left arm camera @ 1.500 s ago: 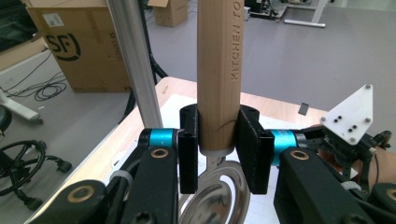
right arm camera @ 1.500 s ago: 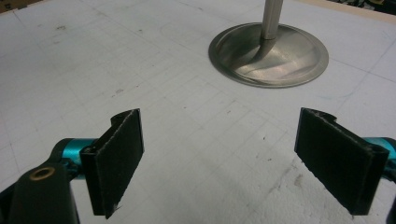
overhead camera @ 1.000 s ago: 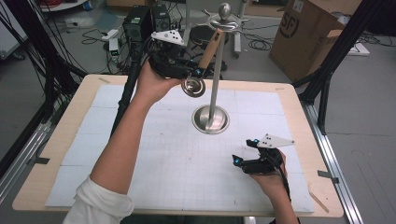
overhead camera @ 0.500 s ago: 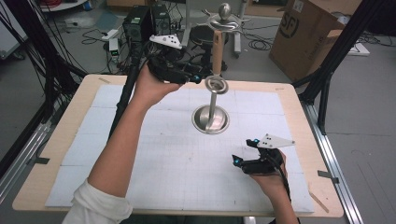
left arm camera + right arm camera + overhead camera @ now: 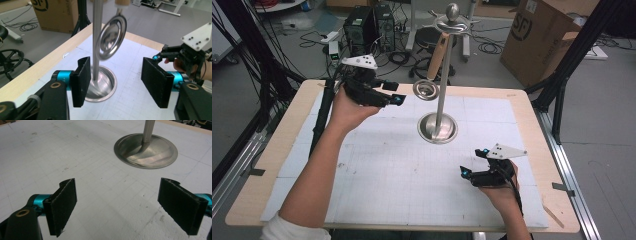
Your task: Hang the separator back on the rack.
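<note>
Strainer [image 5: 426, 90] is hung from the stand [image 5: 438, 127] near the table's [image 5: 532, 125] far edge, untouched. Left gripper [image 5: 388, 98] is held just beside it, jaws apart. Right gripper [image 5: 468, 174], jaws apart, is near the right front corner.

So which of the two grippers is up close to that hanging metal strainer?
The left gripper, raised beside the strainer that hangs from the stand. The right gripper sits low on the table, nearer the person.

Grey floor [image 5: 607, 100], cardboard box [image 5: 542, 35], tangled cables [image 5: 402, 55].
</note>
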`<state>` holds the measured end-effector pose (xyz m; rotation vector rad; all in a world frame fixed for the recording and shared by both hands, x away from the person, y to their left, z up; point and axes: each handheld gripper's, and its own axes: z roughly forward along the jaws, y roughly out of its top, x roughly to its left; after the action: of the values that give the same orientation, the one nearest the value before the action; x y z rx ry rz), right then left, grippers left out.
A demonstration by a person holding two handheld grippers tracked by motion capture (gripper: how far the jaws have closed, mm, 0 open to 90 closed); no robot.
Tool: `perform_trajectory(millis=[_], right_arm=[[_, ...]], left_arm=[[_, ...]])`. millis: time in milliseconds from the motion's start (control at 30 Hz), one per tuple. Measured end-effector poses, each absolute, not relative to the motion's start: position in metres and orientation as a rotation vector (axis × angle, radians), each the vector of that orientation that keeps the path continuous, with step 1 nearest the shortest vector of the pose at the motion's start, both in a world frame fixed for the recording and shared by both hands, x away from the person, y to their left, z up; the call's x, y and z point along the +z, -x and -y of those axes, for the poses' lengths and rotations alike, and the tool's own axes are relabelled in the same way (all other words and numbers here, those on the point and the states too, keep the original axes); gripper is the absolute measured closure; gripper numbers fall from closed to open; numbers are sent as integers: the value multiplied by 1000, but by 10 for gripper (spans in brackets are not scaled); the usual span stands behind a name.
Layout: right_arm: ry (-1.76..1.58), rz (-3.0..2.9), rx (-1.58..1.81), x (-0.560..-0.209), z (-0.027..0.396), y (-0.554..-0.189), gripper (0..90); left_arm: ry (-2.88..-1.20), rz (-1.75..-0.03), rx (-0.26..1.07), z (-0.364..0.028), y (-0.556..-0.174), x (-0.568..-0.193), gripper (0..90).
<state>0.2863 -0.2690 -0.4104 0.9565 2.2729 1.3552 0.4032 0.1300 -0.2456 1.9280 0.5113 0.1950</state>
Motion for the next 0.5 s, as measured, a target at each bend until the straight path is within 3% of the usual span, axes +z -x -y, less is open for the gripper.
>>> perform_trajectory(millis=[500], right_arm=[[-971, -2267, 1348, -410, 271, -285, 144]], left_arm=[[-1905, -475, 201, -177, -371, -267, 288]])
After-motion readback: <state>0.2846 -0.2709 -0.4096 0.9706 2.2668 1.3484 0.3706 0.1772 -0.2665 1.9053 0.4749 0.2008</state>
